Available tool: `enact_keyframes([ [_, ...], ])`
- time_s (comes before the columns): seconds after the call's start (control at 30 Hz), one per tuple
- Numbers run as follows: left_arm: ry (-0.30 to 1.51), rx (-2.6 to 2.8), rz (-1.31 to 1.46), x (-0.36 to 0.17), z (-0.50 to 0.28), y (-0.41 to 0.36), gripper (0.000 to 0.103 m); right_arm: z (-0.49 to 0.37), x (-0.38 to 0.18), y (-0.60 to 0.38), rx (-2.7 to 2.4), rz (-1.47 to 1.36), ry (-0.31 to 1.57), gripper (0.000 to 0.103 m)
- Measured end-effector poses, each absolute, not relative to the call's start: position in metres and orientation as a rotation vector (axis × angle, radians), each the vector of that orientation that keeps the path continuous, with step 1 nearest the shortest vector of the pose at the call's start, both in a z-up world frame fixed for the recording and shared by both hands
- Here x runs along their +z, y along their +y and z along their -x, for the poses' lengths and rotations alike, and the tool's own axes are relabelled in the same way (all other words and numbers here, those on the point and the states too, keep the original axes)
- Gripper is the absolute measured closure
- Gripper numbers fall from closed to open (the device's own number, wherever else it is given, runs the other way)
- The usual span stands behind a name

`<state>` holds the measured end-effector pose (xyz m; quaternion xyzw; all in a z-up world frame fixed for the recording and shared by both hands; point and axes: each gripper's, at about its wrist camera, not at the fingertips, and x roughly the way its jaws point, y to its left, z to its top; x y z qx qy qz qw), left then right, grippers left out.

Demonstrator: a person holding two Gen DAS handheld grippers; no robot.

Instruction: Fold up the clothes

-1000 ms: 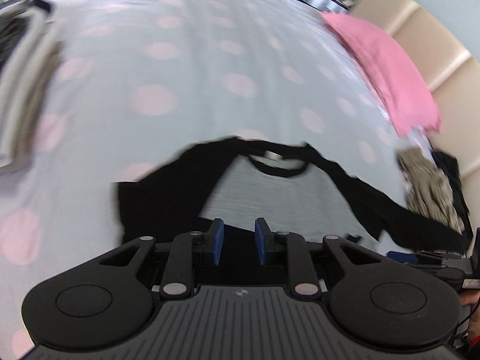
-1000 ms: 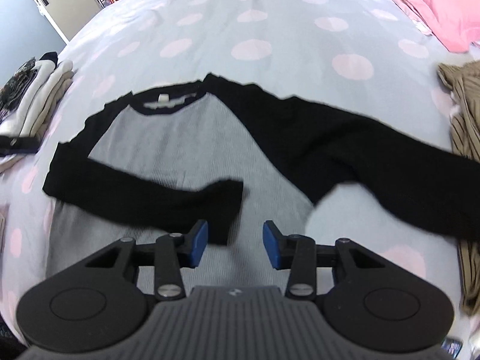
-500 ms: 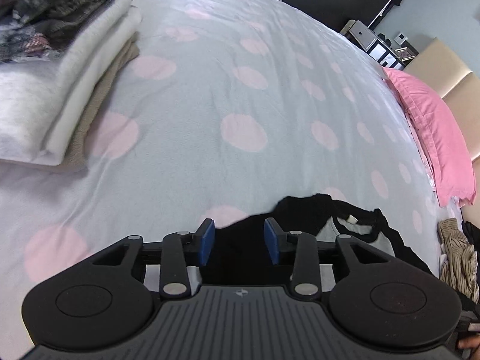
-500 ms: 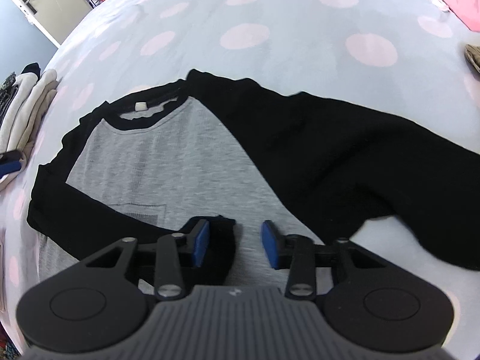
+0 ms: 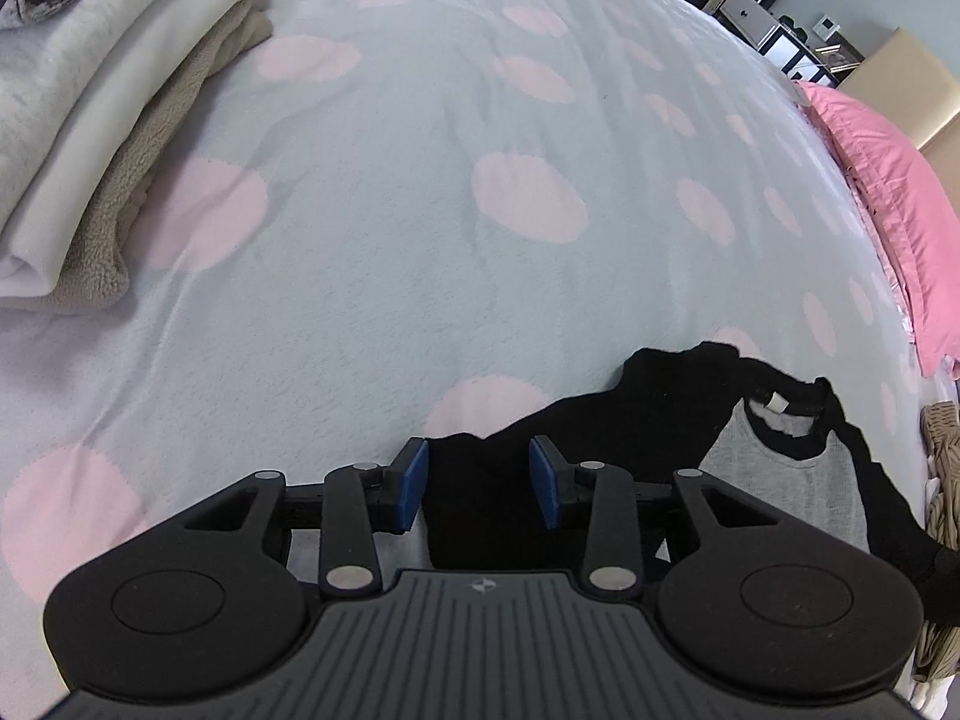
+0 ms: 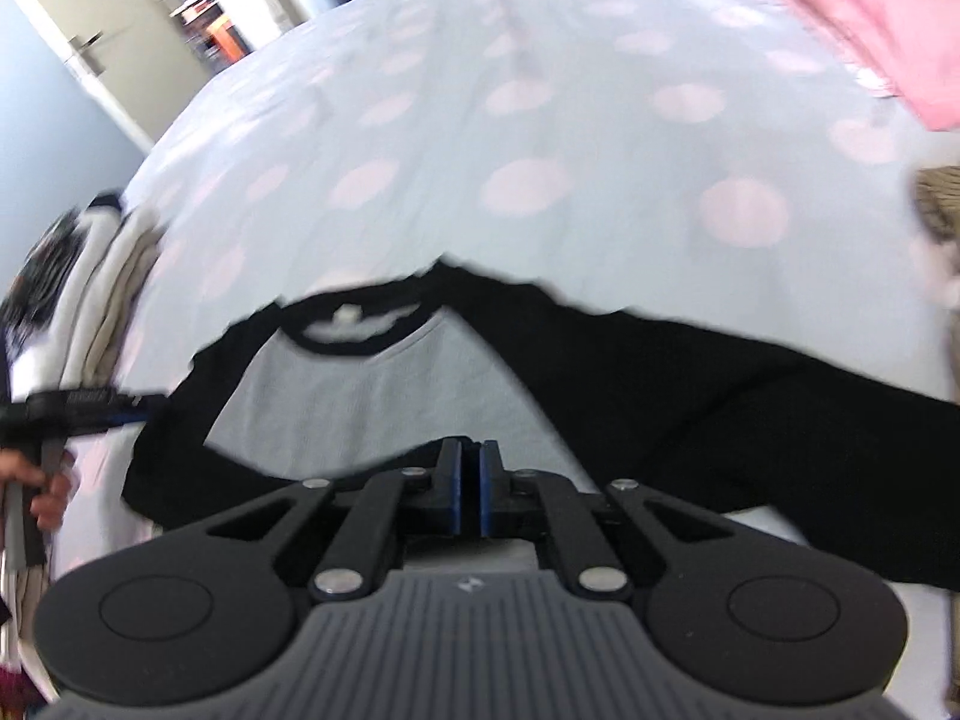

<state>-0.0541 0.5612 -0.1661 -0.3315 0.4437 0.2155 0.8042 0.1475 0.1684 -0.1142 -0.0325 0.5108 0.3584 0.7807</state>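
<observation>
A grey shirt with black sleeves and black collar [image 6: 384,396] lies flat on the bed, its left sleeve folded across the chest. My left gripper [image 5: 478,480] is open, its blue pads either side of the shirt's black left shoulder edge [image 5: 480,480]. My right gripper [image 6: 470,489] is shut, low over the folded sleeve's cuff; whether cloth is pinched between the pads is hidden. The right sleeve [image 6: 720,396] stretches out to the right. The left gripper also shows in the right wrist view [image 6: 129,411], at the shirt's left edge.
The bed has a pale blue cover with pink dots [image 5: 420,240]. A stack of folded clothes [image 5: 90,120] lies at the left. A pink pillow [image 5: 888,192] lies at the far right, with a heap of tan clothes [image 5: 942,480] beside it.
My right gripper has shut over the folded sleeve's cuff and the view has swung up. My left gripper has settled at the shirt's left shoulder and stayed open.
</observation>
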Motion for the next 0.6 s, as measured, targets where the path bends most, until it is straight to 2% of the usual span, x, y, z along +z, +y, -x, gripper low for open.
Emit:
enact_keyframes([
  [0.47, 0.961, 0.4, 0.75, -0.164, 0.045, 0.55, 0.065, -0.191, -0.134, 0.135, 0.56, 0.027, 1.183, 0.097],
  [0.5, 0.959, 0.393, 0.744, -0.165, 0.045, 0.548, 0.067, -0.192, -0.135, 0.135, 0.56, 0.029, 1.186, 0.096],
  [0.57, 0.949, 0.386, 0.734, -0.164, 0.045, 0.544, 0.098, -0.191, -0.135, 0.136, 0.562, 0.036, 1.194, 0.096],
  [0.6, 0.945, 0.387, 0.729, -0.162, 0.046, 0.544, 0.1, -0.191, -0.135, 0.137, 0.564, 0.04, 1.197, 0.096],
])
